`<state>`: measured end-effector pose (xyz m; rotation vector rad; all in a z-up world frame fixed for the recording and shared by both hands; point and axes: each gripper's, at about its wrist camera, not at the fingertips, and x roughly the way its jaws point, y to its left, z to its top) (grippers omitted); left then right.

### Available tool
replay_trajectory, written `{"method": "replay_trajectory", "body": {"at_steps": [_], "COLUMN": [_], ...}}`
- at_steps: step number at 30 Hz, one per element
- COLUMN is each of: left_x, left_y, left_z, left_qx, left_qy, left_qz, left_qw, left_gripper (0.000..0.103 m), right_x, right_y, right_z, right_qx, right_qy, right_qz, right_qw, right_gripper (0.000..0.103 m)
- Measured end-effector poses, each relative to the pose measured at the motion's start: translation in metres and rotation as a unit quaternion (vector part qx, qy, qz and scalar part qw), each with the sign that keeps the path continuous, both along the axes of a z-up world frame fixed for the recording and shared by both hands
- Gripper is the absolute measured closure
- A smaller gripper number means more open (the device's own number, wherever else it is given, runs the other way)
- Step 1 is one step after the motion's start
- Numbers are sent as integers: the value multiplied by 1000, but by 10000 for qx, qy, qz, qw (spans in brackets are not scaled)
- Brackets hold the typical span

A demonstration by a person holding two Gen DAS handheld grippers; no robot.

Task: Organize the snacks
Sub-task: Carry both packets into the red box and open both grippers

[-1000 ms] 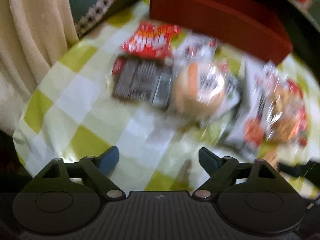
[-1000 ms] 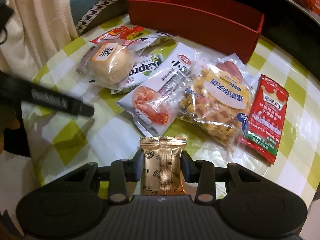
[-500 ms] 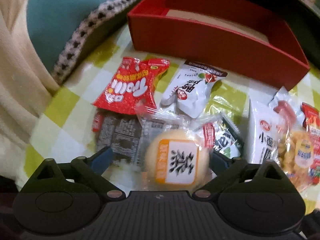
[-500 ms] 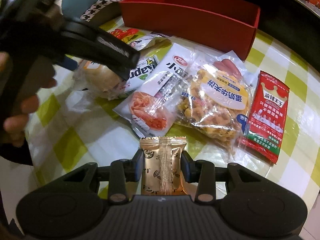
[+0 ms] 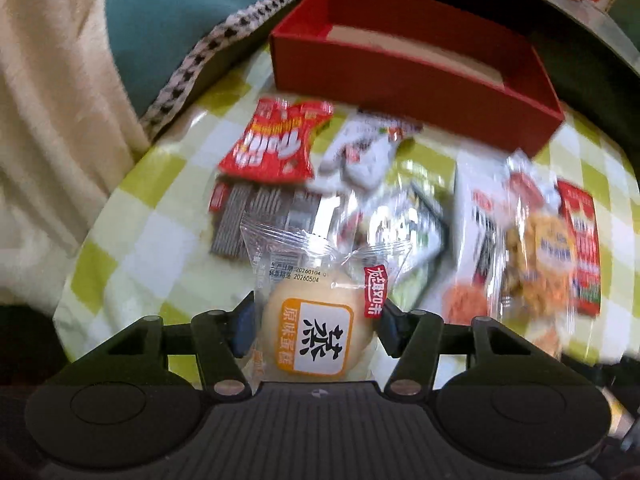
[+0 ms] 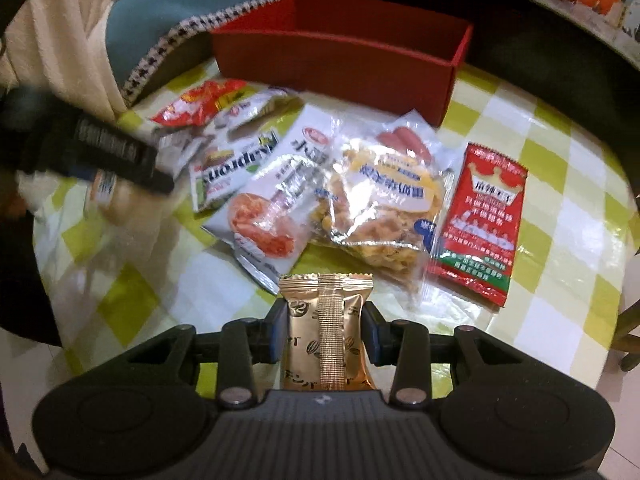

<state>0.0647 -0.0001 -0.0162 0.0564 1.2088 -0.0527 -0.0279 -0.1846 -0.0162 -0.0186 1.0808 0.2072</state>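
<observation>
A round steamed cake in a clear packet (image 5: 318, 332) with an orange and white label sits between the fingers of my left gripper (image 5: 314, 318). Its jaws are closing, both pads press the packet, and it hangs a little above the table. My right gripper (image 6: 325, 328) is shut on a gold foil snack packet (image 6: 326, 308), held upright over the near table edge. The red open box (image 5: 400, 76) stands at the far side, also seen as the red box (image 6: 332, 68) in the right wrist view. It looks empty.
Loose snacks lie on the green-and-white checked cloth (image 6: 560, 184): a red packet (image 5: 276, 148), a white pouch (image 5: 364, 152), a noodle packet (image 6: 272, 204), a clear bag of yellow crisps (image 6: 384, 204), a red spicy strip packet (image 6: 480, 224). A teal cushion (image 5: 180, 8) and cream fabric lie left.
My left gripper came over the steamed cake with open jaws, closed onto it and lifted it off the other packets. The right gripper kept its hold on the gold packet.
</observation>
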Motion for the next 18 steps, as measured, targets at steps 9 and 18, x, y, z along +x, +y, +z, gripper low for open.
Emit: {"method": "replay_trajectory", "body": {"at_steps": [9, 18], "left_x": [-34, -12], "left_y": [5, -1], "left_z": [4, 38], "left_qx": [-305, -669], "left_qy": [71, -357], "left_qz": [-353, -469], "left_qw": [9989, 9960], "left_gripper": [38, 38], "right_x": [-18, 1], "right_y": [15, 14], "right_z": [26, 69], "right_qx": [-48, -19], "right_qy": [-278, -669], "right_qz": [-256, -507], "right_qw": [9993, 9965], "right_gripper": [53, 53]}}
